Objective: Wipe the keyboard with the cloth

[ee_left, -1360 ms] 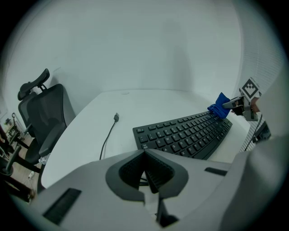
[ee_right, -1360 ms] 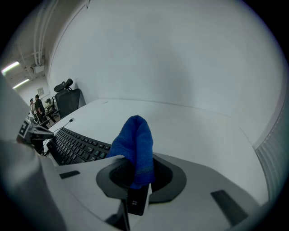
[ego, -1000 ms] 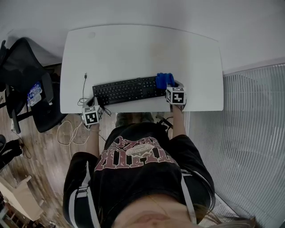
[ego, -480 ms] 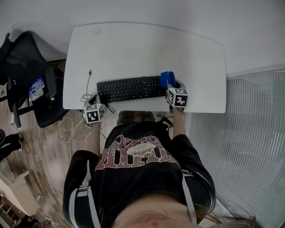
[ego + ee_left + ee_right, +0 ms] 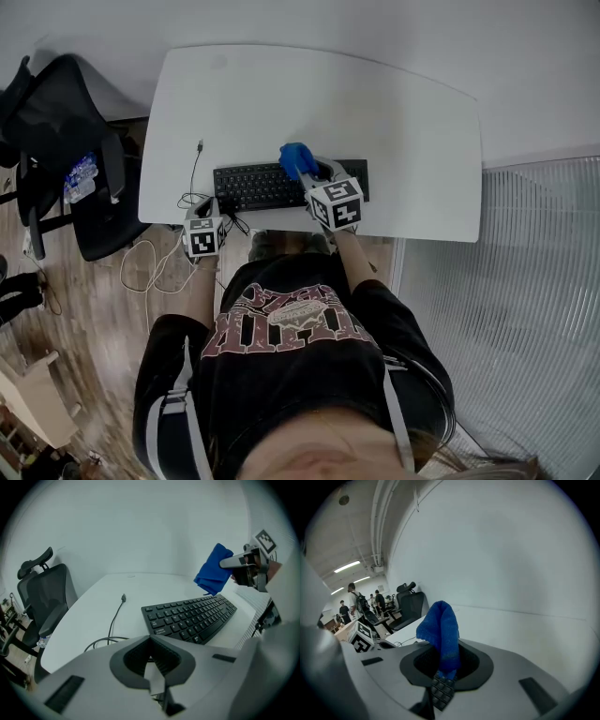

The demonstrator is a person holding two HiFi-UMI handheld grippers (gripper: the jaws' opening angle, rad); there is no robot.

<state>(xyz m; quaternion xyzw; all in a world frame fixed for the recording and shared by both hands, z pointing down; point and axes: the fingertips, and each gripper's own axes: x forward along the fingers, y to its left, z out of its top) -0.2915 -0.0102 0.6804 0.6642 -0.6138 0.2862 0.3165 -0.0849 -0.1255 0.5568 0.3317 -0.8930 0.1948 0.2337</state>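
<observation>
A black keyboard (image 5: 258, 186) lies near the front edge of the white desk (image 5: 375, 103). My right gripper (image 5: 307, 172) is shut on a blue cloth (image 5: 297, 158) and holds it over the keyboard's middle. In the right gripper view the cloth (image 5: 440, 627) stands up folded out of the jaws. In the left gripper view the cloth (image 5: 213, 576) hangs from the right gripper (image 5: 234, 563), its lower corner close to the keyboard's (image 5: 192, 618) far keys. My left gripper (image 5: 208, 214) is shut at the desk's front edge, just left of the keyboard, with nothing in it.
The keyboard's cable (image 5: 195, 169) loops on the desk's left part, plug end loose. A black office chair (image 5: 56, 141) stands left of the desk, and white cords (image 5: 150, 272) lie on the wooden floor. A ribbed panel (image 5: 525, 281) runs along the right.
My right gripper has carried the blue cloth leftward from the keyboard's right end to its middle. The left gripper has stayed by the keyboard's left end.
</observation>
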